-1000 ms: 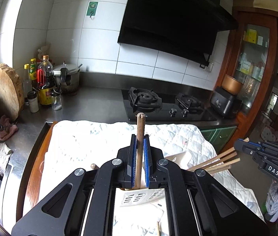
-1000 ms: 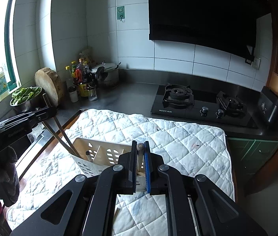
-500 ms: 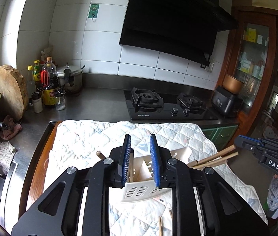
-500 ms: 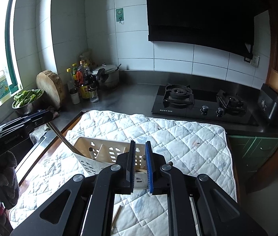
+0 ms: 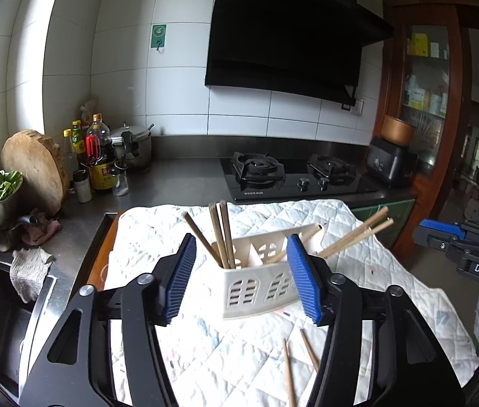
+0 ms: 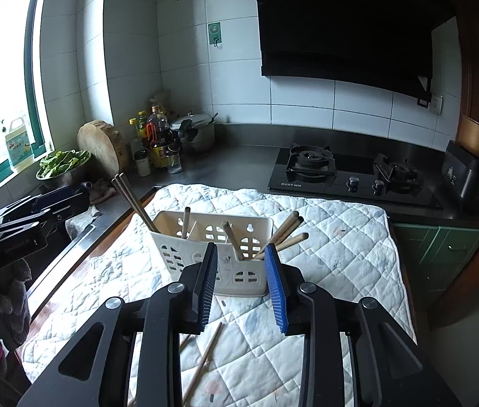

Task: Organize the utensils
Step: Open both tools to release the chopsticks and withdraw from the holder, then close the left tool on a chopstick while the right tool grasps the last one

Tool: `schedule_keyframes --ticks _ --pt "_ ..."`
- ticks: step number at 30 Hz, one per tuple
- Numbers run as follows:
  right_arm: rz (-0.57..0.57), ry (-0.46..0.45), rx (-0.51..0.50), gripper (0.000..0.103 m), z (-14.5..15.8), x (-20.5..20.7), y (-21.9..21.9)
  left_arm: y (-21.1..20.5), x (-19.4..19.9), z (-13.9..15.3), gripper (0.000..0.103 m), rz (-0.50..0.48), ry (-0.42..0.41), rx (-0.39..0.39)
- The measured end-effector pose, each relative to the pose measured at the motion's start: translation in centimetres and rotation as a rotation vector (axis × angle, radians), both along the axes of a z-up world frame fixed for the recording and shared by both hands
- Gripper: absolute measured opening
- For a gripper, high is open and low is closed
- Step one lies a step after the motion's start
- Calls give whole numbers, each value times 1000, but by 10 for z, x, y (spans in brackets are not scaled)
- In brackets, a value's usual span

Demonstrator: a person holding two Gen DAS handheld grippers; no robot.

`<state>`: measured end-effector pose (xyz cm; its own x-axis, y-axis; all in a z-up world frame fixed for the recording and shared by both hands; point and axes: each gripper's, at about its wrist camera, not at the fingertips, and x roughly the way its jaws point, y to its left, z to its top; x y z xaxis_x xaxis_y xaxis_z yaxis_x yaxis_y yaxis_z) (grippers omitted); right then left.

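The cream utensil holder [image 5: 260, 285] stands on the quilted cloth [image 5: 392, 291], chopsticks [image 5: 221, 234] leaning in its compartments, and two loose chopsticks [image 5: 288, 369] lie in front of it. My left gripper [image 5: 241, 279] and right gripper [image 6: 242, 283] are both spread apart and empty. I judge the next pick is a loose stick: I should come down low, close across its middle, then tip it upright before lowering it in.

"DAS" on right tongs [image 5: 466, 254], "BESTAN" on hob [image 6: 351, 178]

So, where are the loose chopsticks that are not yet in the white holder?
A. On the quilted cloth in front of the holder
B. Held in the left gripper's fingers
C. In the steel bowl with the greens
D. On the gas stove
A: two loose chopsticks lie flat on the quilted cloth, on the near side of the white holder; both grippers are open and hold nothing.
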<state>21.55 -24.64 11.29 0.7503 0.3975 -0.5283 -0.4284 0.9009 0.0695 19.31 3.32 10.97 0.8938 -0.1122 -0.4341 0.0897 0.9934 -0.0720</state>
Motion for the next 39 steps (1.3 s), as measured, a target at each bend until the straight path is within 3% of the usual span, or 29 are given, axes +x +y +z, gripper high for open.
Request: schedule_keyframes --ticks 4,13,23,39 --pt "14 -7 -6 32 -10 -22 0 1 -25 -6 66 10 -10 15" --pt "37 6 -28 47 -46 -64 6 6 -58 -34 76 19 24 -4" --pt "15 57 -42 55 -93 -96 7 16 -88 -68 94 61 51 -20" --pt "-24 141 -42 58 -141 -116 12 33 -114 -107 96 129 96 -60"
